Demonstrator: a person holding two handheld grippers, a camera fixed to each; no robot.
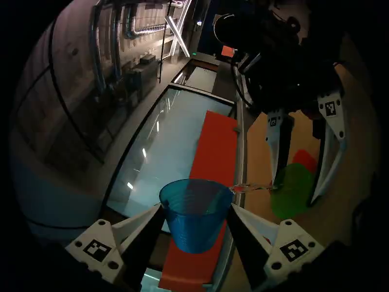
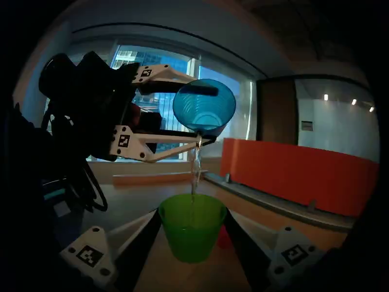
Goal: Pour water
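We've got the left tongs (image 2: 210, 116) clamped on the blue cup (image 2: 204, 107), tipped just above the right tongs (image 2: 192, 214), which are clamped on the green cup (image 2: 192, 233), held upright so the water (image 2: 195, 168) streams straight in. We reckon having the lip over the middle is what stops spills.

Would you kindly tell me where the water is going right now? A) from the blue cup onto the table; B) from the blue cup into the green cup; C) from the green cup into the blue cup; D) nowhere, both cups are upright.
B: in the right gripper view, the tilted blue cup sends a water stream down into the green cup below it.
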